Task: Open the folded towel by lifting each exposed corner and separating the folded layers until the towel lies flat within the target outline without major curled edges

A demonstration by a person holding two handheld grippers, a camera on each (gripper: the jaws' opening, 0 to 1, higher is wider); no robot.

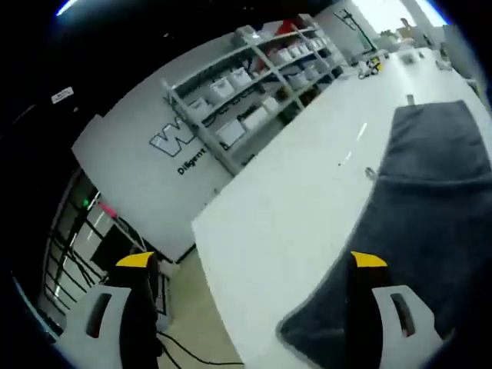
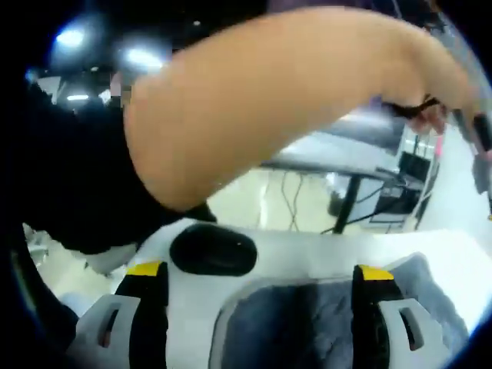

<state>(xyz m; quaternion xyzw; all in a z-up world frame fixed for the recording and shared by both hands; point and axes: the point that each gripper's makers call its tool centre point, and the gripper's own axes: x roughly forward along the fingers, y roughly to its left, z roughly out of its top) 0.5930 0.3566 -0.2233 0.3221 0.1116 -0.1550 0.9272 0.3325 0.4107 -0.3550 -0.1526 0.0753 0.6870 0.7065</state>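
A dark grey towel (image 1: pixel 434 223) lies on the white table (image 1: pixel 292 207), running from the near edge toward the far end, with a crease across its middle. My left gripper (image 1: pixel 252 263) hangs open above the table's near corner; its right jaw is over the towel's near end, its left jaw out over the floor. In the right gripper view the same towel (image 2: pixel 296 327) lies between and below the jaws of my right gripper (image 2: pixel 259 271), which is open and holds nothing. The towel's near edge curves along the table (image 2: pixel 307 250).
Small tape marks (image 1: pixel 370 173) dot the table beside the towel. Shelves with white bins (image 1: pixel 254 84) stand along the far side. A person's bare arm (image 2: pixel 292 100) crosses the top of the right gripper view. A black rounded object (image 2: pixel 213 248) sits at the table edge.
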